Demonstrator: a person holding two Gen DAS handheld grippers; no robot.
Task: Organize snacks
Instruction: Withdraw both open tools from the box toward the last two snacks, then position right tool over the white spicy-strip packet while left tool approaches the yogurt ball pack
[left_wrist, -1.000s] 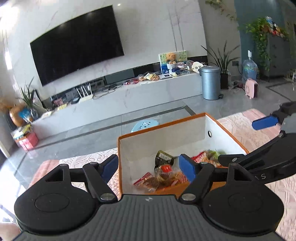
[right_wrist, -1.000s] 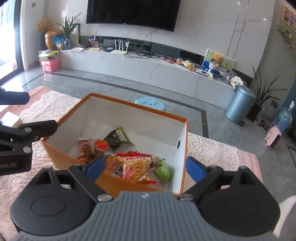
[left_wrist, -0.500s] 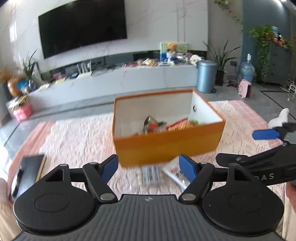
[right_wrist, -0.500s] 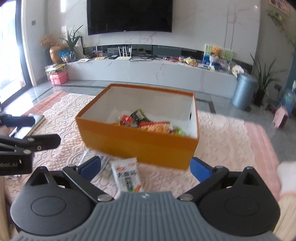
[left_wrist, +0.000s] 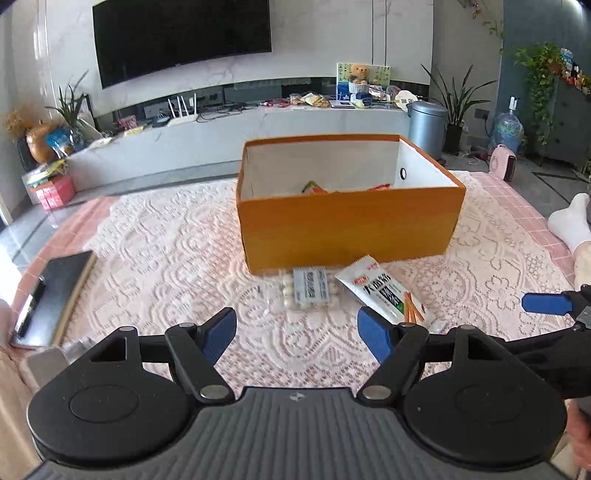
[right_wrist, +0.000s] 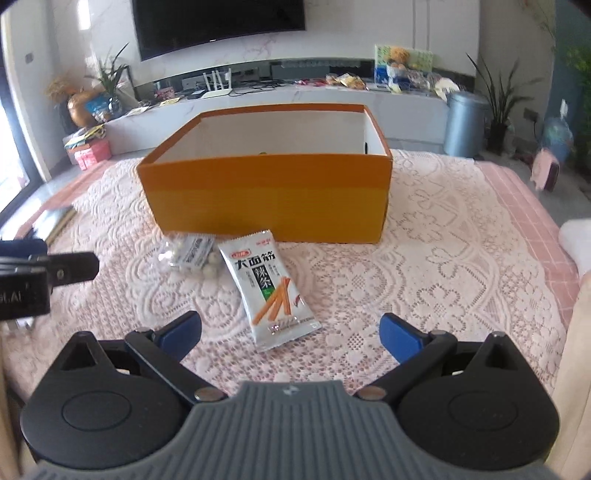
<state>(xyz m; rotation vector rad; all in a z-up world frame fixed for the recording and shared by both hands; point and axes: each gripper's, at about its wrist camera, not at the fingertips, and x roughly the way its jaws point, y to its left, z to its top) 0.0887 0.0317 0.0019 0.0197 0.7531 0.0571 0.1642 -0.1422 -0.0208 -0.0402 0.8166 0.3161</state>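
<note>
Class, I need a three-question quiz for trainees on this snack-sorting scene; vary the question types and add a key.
1. True or false: the white spicy-strip packet lies inside the orange box.
2. Multiple choice: the clear pack of white balls lies (A) left of the packet, touching it, (B) in the box, (C) between the fingers of the right tool.
3. Fill in: both the left tool and the right tool are ____ and hold nothing.

Key: 1 false, it lies on the lace cloth in front of the box; 2 A; 3 open.
</note>
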